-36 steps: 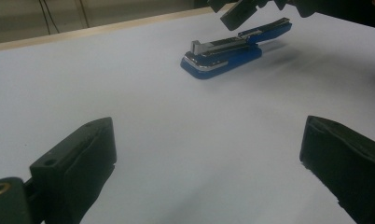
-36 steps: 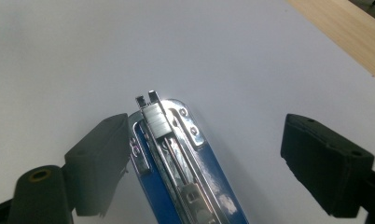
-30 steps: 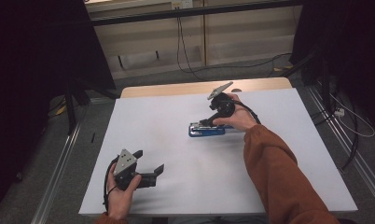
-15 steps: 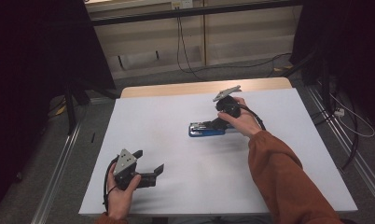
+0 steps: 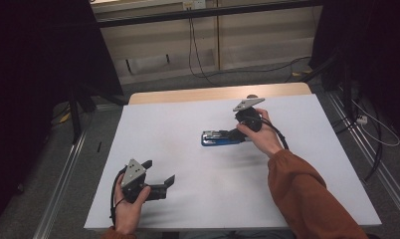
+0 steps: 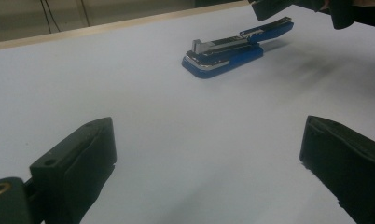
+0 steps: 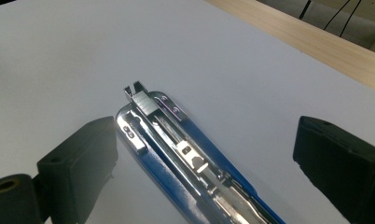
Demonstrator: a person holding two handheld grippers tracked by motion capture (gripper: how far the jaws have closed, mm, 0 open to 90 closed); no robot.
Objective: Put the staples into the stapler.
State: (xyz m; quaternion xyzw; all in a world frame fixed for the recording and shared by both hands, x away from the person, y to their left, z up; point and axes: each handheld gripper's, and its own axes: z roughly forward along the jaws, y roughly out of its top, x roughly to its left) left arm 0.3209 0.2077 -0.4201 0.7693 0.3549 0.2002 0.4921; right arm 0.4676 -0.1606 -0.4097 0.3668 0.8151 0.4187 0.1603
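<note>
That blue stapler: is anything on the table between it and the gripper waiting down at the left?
Nothing visible. From the left gripper, bare white table runs up to the blue stapler; the right gripper is at its far end.

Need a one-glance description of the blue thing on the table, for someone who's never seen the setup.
On the white table, look right of centre, just in front of the right gripper. The stapler lies flat there: long, blue, with a shiny metal staple channel exposed on top, the table's one coloured object.
</note>
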